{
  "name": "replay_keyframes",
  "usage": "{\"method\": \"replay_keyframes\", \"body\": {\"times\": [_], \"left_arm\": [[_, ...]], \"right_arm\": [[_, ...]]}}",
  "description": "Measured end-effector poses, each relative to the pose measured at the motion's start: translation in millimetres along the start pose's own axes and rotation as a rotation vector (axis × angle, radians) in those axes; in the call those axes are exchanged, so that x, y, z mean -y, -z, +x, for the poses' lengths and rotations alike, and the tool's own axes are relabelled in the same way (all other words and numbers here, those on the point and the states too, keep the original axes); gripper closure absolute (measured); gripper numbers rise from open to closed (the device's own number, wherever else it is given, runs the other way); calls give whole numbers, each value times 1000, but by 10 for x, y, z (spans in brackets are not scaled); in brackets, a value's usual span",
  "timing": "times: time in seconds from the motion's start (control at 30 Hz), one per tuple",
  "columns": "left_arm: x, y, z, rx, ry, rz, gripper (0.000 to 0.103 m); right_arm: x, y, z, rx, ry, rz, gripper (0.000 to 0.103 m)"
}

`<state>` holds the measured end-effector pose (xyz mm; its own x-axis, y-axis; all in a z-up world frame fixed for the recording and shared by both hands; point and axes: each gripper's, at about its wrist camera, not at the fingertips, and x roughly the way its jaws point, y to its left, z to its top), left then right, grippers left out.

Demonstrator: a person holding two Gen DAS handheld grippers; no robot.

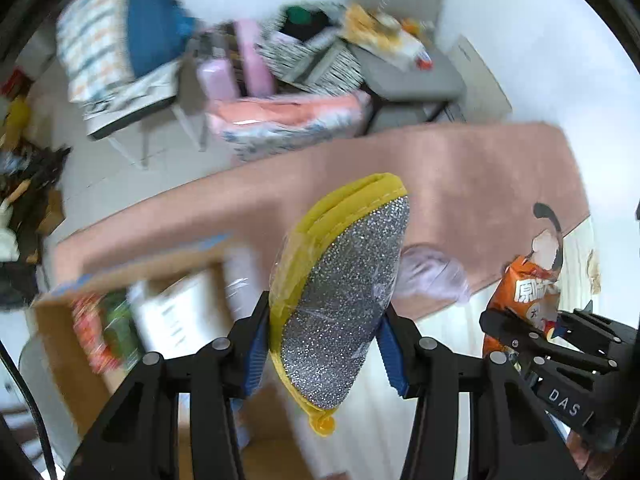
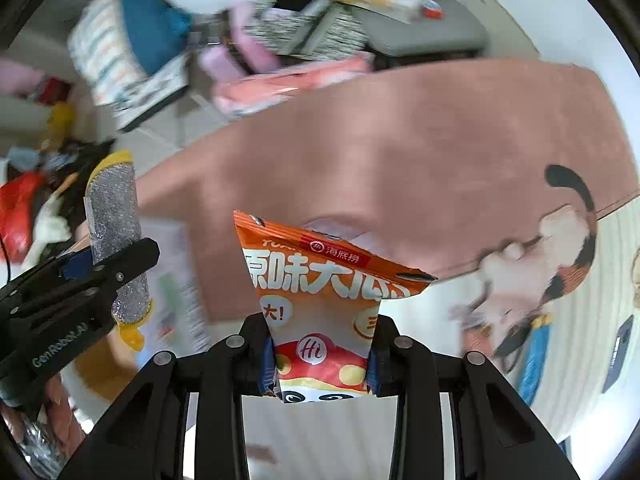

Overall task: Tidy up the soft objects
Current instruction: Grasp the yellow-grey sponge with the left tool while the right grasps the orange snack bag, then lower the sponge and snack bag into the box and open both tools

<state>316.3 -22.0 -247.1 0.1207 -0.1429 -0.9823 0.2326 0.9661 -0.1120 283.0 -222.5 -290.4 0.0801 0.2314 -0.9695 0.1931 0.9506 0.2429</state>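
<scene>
My left gripper (image 1: 324,344) is shut on a plastic-wrapped scrub pad (image 1: 340,296) with a silver glitter face and yellow edge, held in the air. It also shows at the left of the right wrist view (image 2: 114,240). My right gripper (image 2: 322,364) is shut on an orange snack bag (image 2: 320,300) with white Chinese characters, also held up. That bag and gripper show at the right of the left wrist view (image 1: 524,300). Both are above a pink blanket (image 2: 400,152).
An open cardboard box (image 1: 72,344) with packets inside lies lower left. A crumpled clear bag (image 1: 432,272) lies on the blanket. A cartoon print (image 2: 560,248) is at the right. Chairs piled with pillows, a striped basket (image 1: 312,56) and clutter stand behind.
</scene>
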Motion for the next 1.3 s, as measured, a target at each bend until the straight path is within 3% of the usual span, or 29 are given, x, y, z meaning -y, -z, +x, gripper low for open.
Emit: {"method": "replay_keyframes", "body": {"times": [0.1, 0.23, 0.4, 0.5, 0.63, 0.87, 0.97, 1.0, 1.1, 1.2, 1.3], "left_arm": [[-521, 438, -369, 27, -22, -78, 58], [-1213, 889, -465, -6, -64, -175, 58], [-2010, 1296, -157, -124, -35, -336, 58], [-2215, 1393, 79, -191, -5, -373, 58], [-2399, 1461, 384, -269, 53, -407, 58], [-2495, 1493, 680, -341, 58, -395, 58], [-2510, 1516, 762, -373, 93, -400, 55], [-2523, 1538, 789, -392, 103, -412, 54], [-2551, 1587, 795, -399, 111, -439, 52], [-2497, 1606, 715, -369, 56, -396, 38], [-2431, 1622, 612, -348, 34, -365, 38]], "right_arm": [[-558, 471, -81, -15, -90, -56, 67], [-1318, 868, 102, -66, -157, -139, 67], [-2162, 1196, 557, -138, -172, -213, 67], [-2543, 1297, 840, -168, -156, -243, 67], [-2767, 1331, 1178, -199, -133, -250, 67], [-2906, 1271, 1589, -234, -86, -241, 67], [-2939, 1293, 1703, -251, -60, -251, 66], [-2944, 1291, 1746, -266, -52, -249, 63], [-2969, 1286, 1759, -255, -22, -253, 26], [-2998, 1289, 1673, -227, 23, -284, 23], [-2985, 1286, 1608, -217, 41, -284, 22]]}}
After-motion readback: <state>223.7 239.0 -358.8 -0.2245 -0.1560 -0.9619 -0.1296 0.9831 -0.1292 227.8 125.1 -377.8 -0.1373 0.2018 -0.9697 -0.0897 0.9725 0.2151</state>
